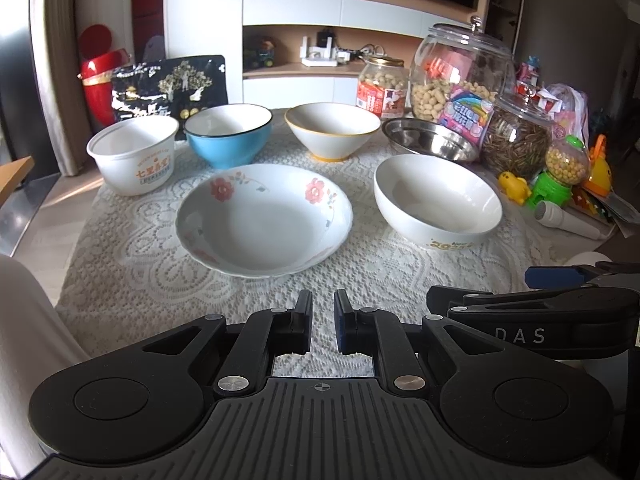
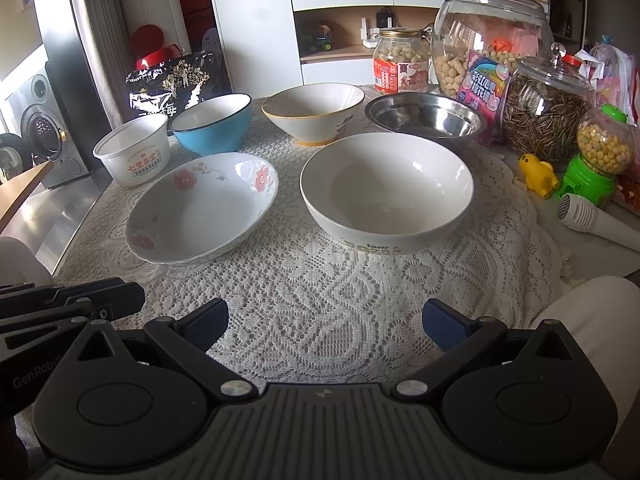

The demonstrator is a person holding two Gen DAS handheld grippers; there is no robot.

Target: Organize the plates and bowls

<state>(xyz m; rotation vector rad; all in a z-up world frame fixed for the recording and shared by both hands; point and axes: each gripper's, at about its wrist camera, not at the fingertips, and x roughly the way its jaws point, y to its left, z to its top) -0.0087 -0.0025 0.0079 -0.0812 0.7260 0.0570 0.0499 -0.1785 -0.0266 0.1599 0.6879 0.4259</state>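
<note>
Nothing stacked yet; six pieces sit apart on the lace-covered table point(image 2: 304, 300), so we read this as the start.

Left to right, back row: white paper tub point(image 1: 134, 154) at 10 o'clock, blue bowl point(image 1: 229, 134) at 11, yellow-rimmed cone bowl point(image 1: 332, 130) at 12, steel bowl point(image 1: 430, 139) at 1. Front row: floral plate point(image 1: 264, 218) at 12 from our left tool, white bowl point(image 2: 386, 192) at 12 from our right tool.

Left tool point(image 1: 323, 322): nearly clenched, thin gap between the pads, holding nothing, hovering just short of the floral plate's near rim. Right tool point(image 2: 325, 322): spread wide, released, empty, lined up on the white bowl. The two tools sit close side by side.

Risks, our judgement:
- Lace cloth can snag a fingertip sliding under a rim, then drag the cloth and shift everything on it.
- Glazed rims are slick and the plate's lip is shallow; a one-sided pinch could let it tilt and slip out.
- Left tool has to open before it can take any rim; pushing in as it stands would shove the plate into the back row.
- The cone bowl has a narrow foot, so a nudge may tip it.

Room: open cloth between tools and front row, fine for approach. Gap between plate and white bowl is usable. At 2–3 o'clock it's crowded: seed jar point(image 2: 544, 120), yellow duck toy point(image 2: 538, 176), green candy dispenser point(image 2: 598, 160), microphone point(image 2: 592, 218). Table edge drops off at 9 o'clock beside the tub. Keep swings toward centre.
</note>
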